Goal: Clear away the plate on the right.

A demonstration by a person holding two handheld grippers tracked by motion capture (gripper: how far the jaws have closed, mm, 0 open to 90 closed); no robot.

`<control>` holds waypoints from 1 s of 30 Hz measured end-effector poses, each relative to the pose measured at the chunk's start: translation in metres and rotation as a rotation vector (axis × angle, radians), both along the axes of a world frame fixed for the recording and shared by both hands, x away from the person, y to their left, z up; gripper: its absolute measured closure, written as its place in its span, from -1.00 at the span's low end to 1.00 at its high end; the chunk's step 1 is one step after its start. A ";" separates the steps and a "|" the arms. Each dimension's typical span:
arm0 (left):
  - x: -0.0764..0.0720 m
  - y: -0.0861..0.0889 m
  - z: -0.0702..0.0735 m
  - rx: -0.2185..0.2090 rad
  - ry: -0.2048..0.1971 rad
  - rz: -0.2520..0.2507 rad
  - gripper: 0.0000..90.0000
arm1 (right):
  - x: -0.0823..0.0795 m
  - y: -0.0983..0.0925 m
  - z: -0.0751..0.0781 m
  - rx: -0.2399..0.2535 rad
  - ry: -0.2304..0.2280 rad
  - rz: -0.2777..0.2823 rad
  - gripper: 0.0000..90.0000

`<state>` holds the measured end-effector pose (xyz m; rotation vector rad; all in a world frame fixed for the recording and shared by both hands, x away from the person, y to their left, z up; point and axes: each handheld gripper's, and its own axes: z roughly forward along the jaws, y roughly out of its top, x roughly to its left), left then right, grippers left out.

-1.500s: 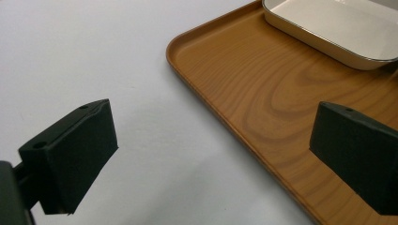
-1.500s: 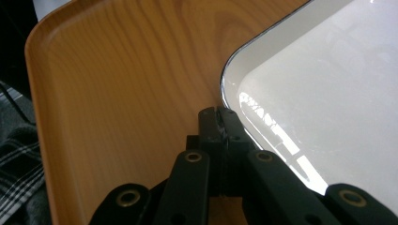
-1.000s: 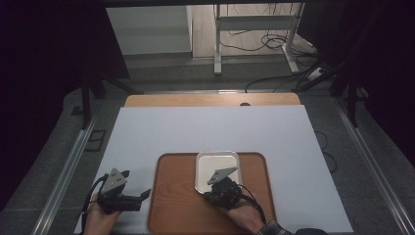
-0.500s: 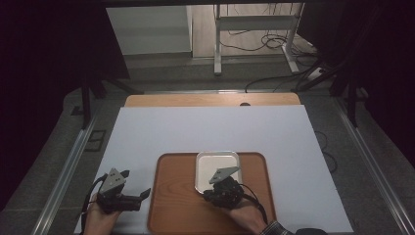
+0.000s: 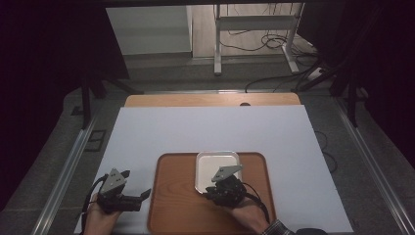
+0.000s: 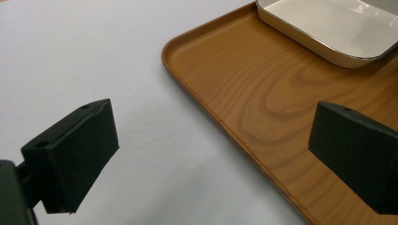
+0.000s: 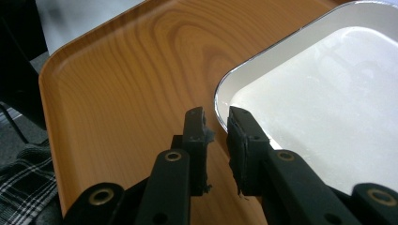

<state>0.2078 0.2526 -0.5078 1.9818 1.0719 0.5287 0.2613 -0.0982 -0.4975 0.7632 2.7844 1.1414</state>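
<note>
Over the tray [image 5: 176, 205], right tongs [image 7: 217, 125] pinch the dish [image 7: 328, 112] rim.

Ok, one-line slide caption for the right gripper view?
Right tool closing its jaws on the near rim of the white dish, which sits on the wooden tray.

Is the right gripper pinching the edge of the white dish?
Cannot tell. In the right gripper view the right gripper has its jaws nearly closed on either side of the white dish rim, but a narrow gap shows, so contact is unclear.
</note>
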 end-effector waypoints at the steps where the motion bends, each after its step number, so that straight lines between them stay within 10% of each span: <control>1: 0.000 0.000 0.000 0.000 0.001 0.000 -0.97 | 0.000 -0.001 0.001 0.001 -0.005 -0.001 0.67; 30: -0.001 -0.002 0.002 -0.038 0.032 -0.017 -0.93 | 0.010 -0.025 0.017 0.019 -0.060 -0.085 0.16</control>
